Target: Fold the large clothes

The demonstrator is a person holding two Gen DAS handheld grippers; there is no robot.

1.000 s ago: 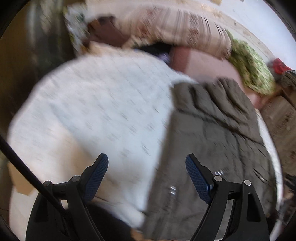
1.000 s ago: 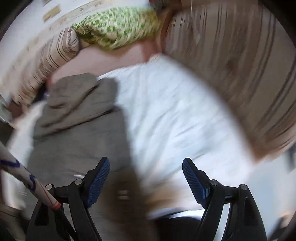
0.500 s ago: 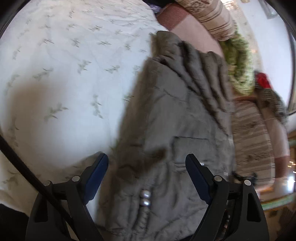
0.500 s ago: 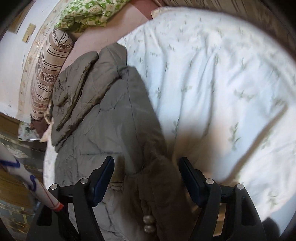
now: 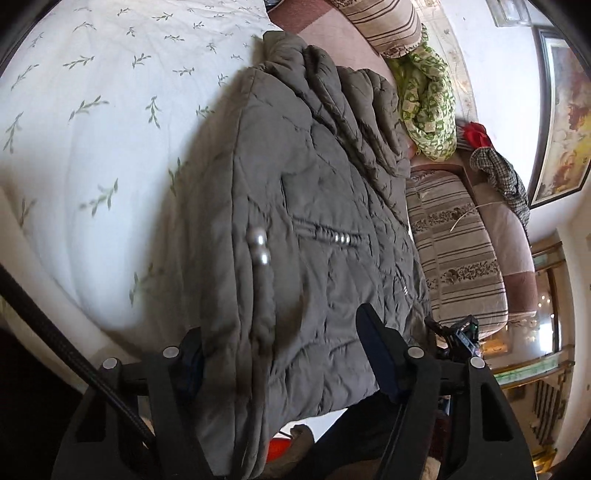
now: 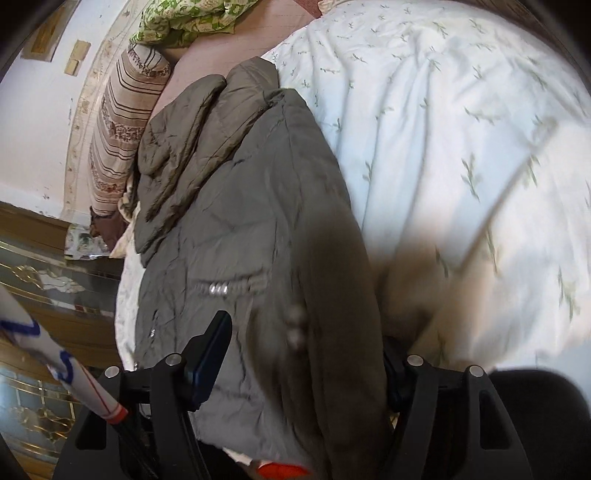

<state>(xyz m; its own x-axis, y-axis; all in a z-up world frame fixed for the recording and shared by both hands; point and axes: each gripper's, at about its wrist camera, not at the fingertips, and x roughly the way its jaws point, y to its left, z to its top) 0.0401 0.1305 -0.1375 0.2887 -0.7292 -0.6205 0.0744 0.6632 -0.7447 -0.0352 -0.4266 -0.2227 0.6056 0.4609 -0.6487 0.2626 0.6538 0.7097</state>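
Observation:
A grey-brown padded jacket (image 5: 314,177) lies lengthwise on a white bedspread with a leaf print (image 5: 110,110), its hem nearest me and its metal snaps showing. My left gripper (image 5: 280,328) straddles the hem's left part. Its jaws are closing with the fabric between them, and the left finger is partly hidden behind the jacket's edge. In the right wrist view the same jacket (image 6: 240,203) fills the middle, with the bedspread (image 6: 443,129) to its right. My right gripper (image 6: 304,338) straddles the hem's folded right edge, its jaws also closing around the fabric.
A striped bolster (image 5: 384,22) and a green patterned cloth (image 5: 428,99) lie beyond the jacket. A striped cushion (image 5: 458,258), a red item (image 5: 476,134) and a checked cloth (image 5: 498,173) sit to the right. A gold-trimmed glass cabinet (image 6: 37,280) stands at the left.
Both grippers dropped and tipped downward toward the jacket's near hem. Their jaws narrowed, and the hem now sits between the fingers of each.

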